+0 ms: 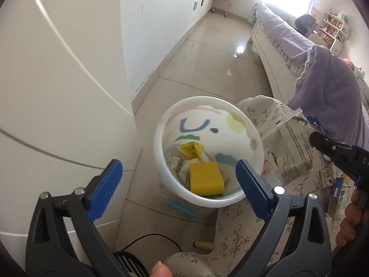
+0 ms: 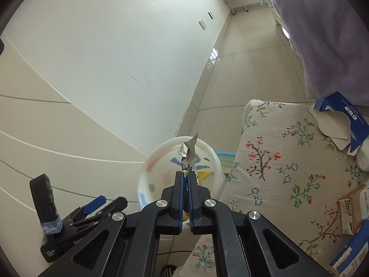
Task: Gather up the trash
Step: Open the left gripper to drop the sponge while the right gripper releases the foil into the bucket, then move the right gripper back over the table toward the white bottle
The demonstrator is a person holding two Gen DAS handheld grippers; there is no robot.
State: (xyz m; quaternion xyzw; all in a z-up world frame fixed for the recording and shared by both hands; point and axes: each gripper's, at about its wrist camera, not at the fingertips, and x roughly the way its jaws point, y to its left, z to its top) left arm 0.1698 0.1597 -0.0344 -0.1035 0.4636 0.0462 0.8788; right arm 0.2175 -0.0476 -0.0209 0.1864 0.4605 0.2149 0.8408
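Note:
A white bin (image 1: 161,124) with coloured marks stands on the floor beside a floral-covered table. In it lie a yellow sponge (image 1: 206,177), crumpled paper (image 1: 175,164) and a yellow wrapper (image 1: 190,149). My left gripper (image 1: 178,162) hangs open above the bin with nothing between its blue pads. My right gripper (image 2: 185,173) is shut on a crumpled silvery wrapper (image 2: 189,150), held over the bin's rim (image 2: 147,161). In the left wrist view that wrapper (image 1: 295,147) sits at the right gripper's (image 1: 317,138) tip, right of the bin.
The floral tablecloth (image 2: 276,161) carries a torn blue box (image 2: 341,113) and more small boxes (image 2: 352,210). A purple blanket (image 2: 322,34) hangs off the bed. White cabinet doors (image 1: 57,92) stand left of the bin. A dark cable (image 1: 147,237) and a yellowish stick (image 1: 204,244) lie on the floor.

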